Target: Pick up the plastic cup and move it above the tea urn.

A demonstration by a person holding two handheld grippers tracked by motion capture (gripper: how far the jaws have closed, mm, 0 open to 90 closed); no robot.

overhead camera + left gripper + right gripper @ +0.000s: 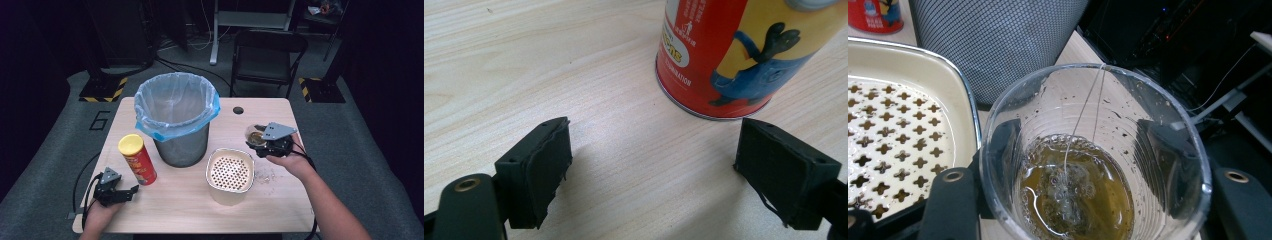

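Left gripper [134, 190]: we rest it low at the near left of the table [280, 210], jaws spread with bare wood between them; it grasps nothing and seems parked in reserve.
Chip can [729, 55]: red and yellow, upright just ahead of that gripper's pads, not touched; handy for a later grab, we judge.
Strainer box [230, 172]: cream container with a perforated insert, near centre, beside our right hand; likely there to catch solids while liquid drains through.
Crumbs [265, 175]: scattered on the wood just right of the box.
Right gripper [256, 142]: clenched on a clear cup [1095, 155], one jaw on either side of its wall.
Cup: held off the table, right of the strainer box, roughly upright so nothing spills; amber tea with a tea bag [1068, 192] and string inside.
Bin [177, 120]: mesh, lined with a blue bag, standing behind the box, within reach for the bag.
Step in hand: carrying the cup toward the box, we judge.
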